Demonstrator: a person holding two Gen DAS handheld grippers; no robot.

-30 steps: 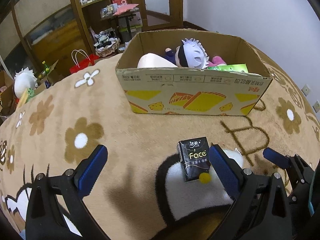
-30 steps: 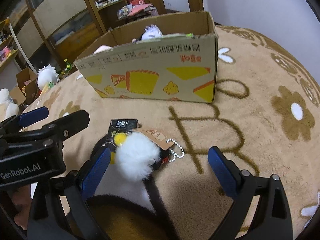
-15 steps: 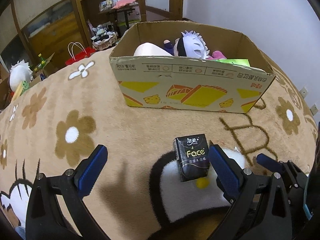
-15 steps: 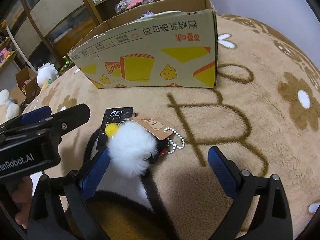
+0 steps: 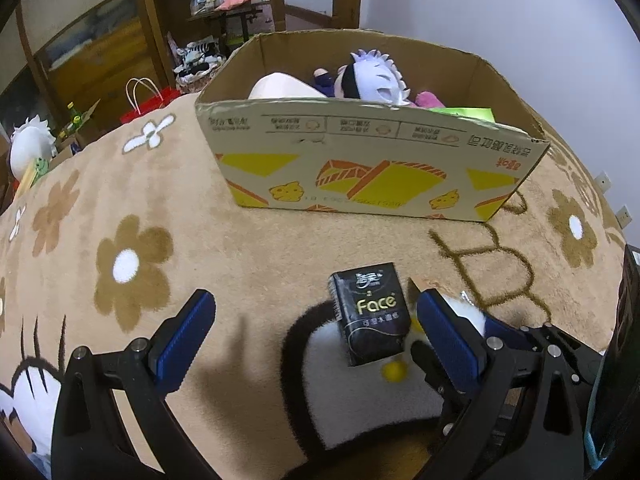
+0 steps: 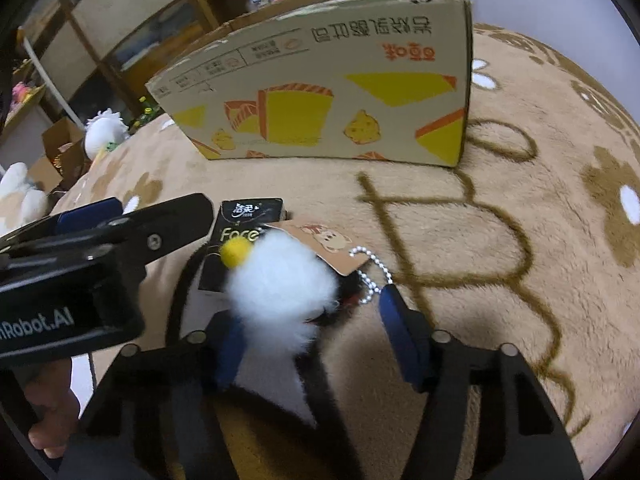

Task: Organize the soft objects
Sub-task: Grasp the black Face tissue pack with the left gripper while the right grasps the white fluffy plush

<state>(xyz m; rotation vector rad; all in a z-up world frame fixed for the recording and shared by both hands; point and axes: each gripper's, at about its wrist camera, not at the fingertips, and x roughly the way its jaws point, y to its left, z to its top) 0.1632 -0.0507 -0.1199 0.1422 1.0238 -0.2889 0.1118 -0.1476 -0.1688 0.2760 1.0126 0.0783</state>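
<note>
A white fluffy plush keychain (image 6: 280, 292) with a yellow ball, a paper tag and a bead chain lies on the brown flowered carpet. My right gripper (image 6: 312, 312) straddles it and its jaws are closing. The left pad touches the fluff, the right pad stands apart by the chain. A black "Face" tissue pack (image 5: 370, 312) lies beside the plush (image 5: 472, 316), just inside the right finger of my left gripper (image 5: 316, 312), which is open and touches nothing. Beyond them stands the open cardboard box (image 5: 360, 168), holding a white-haired doll (image 5: 376, 80) and other soft things.
The carpet (image 5: 132, 264) spreads wide to the left and right of the box. Off its far left edge are a white plush (image 5: 28, 144), a red bag (image 5: 144, 100) and wooden shelves. A hand (image 6: 48, 412) holds the left gripper's handle.
The right gripper's jaws have come much closer together around the white plush. The left gripper stays open, and both views have barely shifted.
</note>
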